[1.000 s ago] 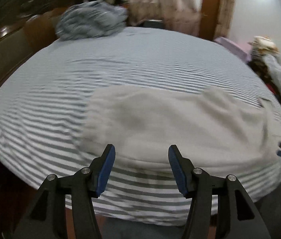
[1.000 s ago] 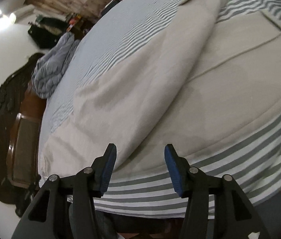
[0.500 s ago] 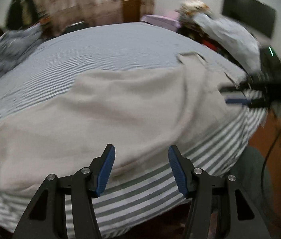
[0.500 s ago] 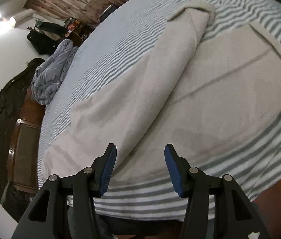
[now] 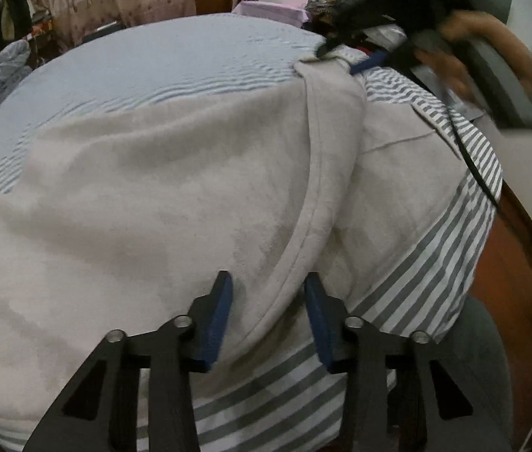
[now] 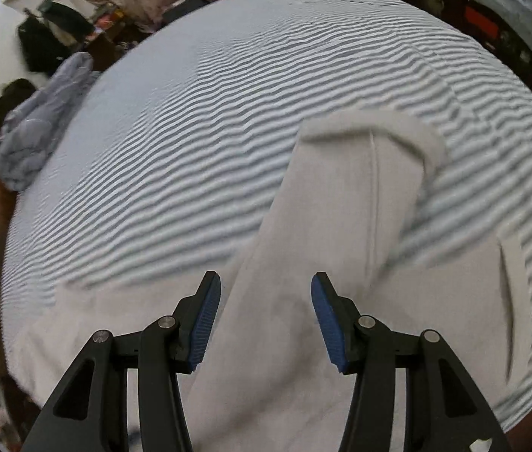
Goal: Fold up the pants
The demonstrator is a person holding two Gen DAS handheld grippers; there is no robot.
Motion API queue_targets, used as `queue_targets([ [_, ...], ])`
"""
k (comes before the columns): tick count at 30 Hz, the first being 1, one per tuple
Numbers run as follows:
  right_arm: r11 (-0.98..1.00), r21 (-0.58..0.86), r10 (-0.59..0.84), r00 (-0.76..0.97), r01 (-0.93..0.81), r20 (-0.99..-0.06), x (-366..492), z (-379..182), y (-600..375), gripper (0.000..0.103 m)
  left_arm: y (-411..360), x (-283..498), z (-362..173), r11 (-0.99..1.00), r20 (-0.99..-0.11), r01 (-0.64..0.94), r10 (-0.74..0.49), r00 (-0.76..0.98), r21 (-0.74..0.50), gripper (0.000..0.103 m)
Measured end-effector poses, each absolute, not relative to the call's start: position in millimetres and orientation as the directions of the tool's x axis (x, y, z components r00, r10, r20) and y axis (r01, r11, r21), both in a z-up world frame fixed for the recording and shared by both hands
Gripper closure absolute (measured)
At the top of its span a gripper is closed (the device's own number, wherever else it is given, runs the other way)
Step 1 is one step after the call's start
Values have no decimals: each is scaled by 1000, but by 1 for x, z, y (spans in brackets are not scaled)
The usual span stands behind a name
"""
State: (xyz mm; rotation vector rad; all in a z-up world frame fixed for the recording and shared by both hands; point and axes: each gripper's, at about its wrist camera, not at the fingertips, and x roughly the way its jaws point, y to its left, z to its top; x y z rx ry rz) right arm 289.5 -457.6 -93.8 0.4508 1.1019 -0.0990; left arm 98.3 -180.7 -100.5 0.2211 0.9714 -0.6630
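Light grey pants (image 5: 160, 196) lie spread across a striped bed, one leg folded over the other. My left gripper (image 5: 268, 282) is open, its jaws low over the seam edge of the upper leg near the bed's front. My right gripper (image 6: 266, 286) is open, hovering over the upper leg (image 6: 341, 207) of the pants, pointing toward its cuff (image 6: 375, 128). In the left wrist view the right gripper (image 5: 345, 58) shows at the far cuff end, held by a hand. Neither gripper holds cloth.
The striped sheet (image 6: 198, 120) covers the bed. A crumpled blue-grey blanket (image 6: 43, 120) lies at the far left by the dark wooden headboard. A wooden bed side (image 5: 522, 282) drops off to the right. Curtains, a door and clutter stand behind the bed.
My left gripper has swung right and moved in over the pants' seam, its jaws a little narrower. My right gripper has turned and advanced along the upper leg toward its cuff.
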Motion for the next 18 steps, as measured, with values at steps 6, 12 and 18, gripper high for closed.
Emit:
queue_targets([
  [6, 926, 97, -55, 383, 365, -922, 370, -119, -451, 56, -188, 99, -105, 779, -805, 611, -448, 390, -138, 82],
  [12, 903, -84, -229, 306, 421, -924, 406, -141, -446, 74, -186, 98, -109, 777, -795, 607, -470, 384, -167, 85],
  [18, 896, -59, -240, 366, 441, -899, 390, -116, -467, 98, -178, 101, -104, 780, -793, 604, -467, 391, -162, 90],
])
